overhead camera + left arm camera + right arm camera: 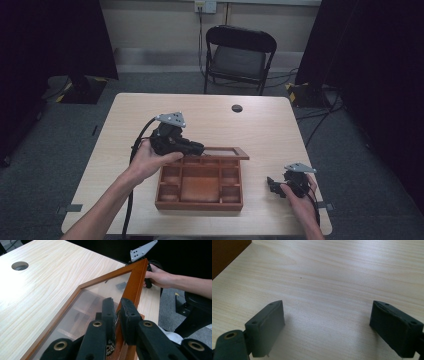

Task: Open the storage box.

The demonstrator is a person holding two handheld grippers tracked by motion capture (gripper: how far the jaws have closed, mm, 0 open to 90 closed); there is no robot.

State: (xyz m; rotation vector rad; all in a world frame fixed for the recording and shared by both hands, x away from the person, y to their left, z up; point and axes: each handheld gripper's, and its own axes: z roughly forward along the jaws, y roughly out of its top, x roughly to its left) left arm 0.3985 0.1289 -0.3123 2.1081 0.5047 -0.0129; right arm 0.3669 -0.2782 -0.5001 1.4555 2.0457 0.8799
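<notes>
wooden compartment box (200, 185) sits at the lower centre of the high view, its glass-paned lid (100, 300) raised at the box's far edge. the left gripper (117, 312) has its jaws pinched tight on the lid's wooden frame. the grip is narrow, so the frame might slip and the lid drop, or the box could drag across the table (150, 110). lower right, the right gripper (327, 327) stands wide open over bare tabletop, holding nothing.
</notes>
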